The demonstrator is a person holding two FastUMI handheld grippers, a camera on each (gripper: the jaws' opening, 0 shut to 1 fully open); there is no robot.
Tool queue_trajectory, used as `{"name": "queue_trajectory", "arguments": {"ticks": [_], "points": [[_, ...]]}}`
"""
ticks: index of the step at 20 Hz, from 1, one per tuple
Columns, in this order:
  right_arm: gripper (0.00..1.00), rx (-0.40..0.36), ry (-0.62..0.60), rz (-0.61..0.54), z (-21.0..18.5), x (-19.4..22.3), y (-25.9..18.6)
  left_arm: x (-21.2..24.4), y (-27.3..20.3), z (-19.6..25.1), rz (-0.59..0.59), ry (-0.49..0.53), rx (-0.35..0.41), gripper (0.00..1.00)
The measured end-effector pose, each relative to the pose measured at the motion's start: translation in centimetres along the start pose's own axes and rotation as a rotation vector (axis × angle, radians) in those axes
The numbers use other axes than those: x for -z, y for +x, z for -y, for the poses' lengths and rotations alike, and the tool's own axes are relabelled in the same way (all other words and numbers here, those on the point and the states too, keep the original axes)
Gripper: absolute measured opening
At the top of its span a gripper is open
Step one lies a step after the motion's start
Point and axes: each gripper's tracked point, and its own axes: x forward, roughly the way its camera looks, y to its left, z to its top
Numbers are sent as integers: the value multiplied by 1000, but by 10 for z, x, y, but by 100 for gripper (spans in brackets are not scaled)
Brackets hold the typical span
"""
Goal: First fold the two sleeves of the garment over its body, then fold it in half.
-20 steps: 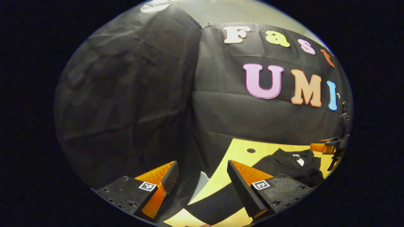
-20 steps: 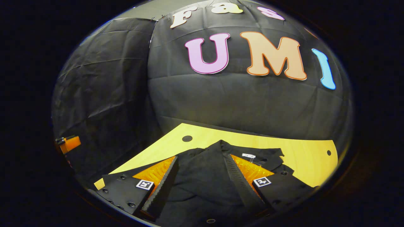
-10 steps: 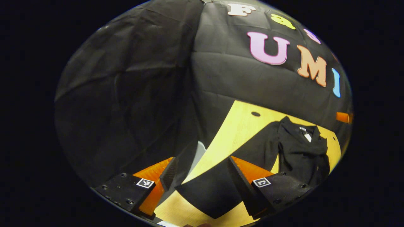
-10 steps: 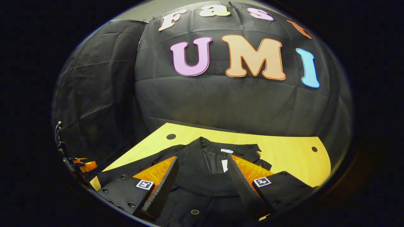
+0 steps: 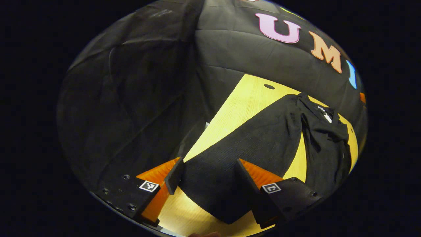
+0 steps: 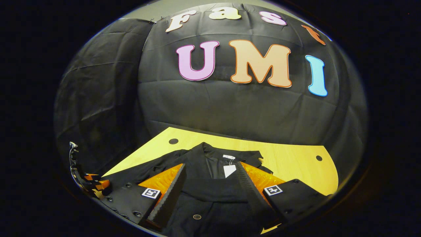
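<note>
- My left tool hangs wide open, holding nothing, over a black sleeve.
- My right tool gapes empty above the garment on the desk.

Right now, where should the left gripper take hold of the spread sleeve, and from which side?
Probably at the sleeve cuff end, which lies flat on the table between the open fingers of the left gripper. Come down from above at that free end, since the far end joins the garment.
</note>
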Motion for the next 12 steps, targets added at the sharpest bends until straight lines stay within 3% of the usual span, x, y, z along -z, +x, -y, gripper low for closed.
{"name": "queue_trajectory", "arguments": {"ticks": [1, 2, 3, 6, 9, 12], "points": [[95, 1, -2, -1, 1, 0, -1, 2, -1, 0, -10, 11, -7, 95], [98, 3, -4, -2, 2, 1, -2, 0, -2, 1, 6, 22, -7, 94], [99, 3, -6, -3, 3, 1, -3, -1, -3, 3, 5, 25, -2, 84], [98, -4, -17, -5, 4, 3, -7, -2, -4, 11, 14, 23, -1, 40], [100, -1, -25, 0, 10, 5, -11, -5, -3, 15, 22, 5, -2, 5], [98, 6, -23, 9, 18, 7, -17, -9, -9, 22, -21, -59, 5, 0]]}}
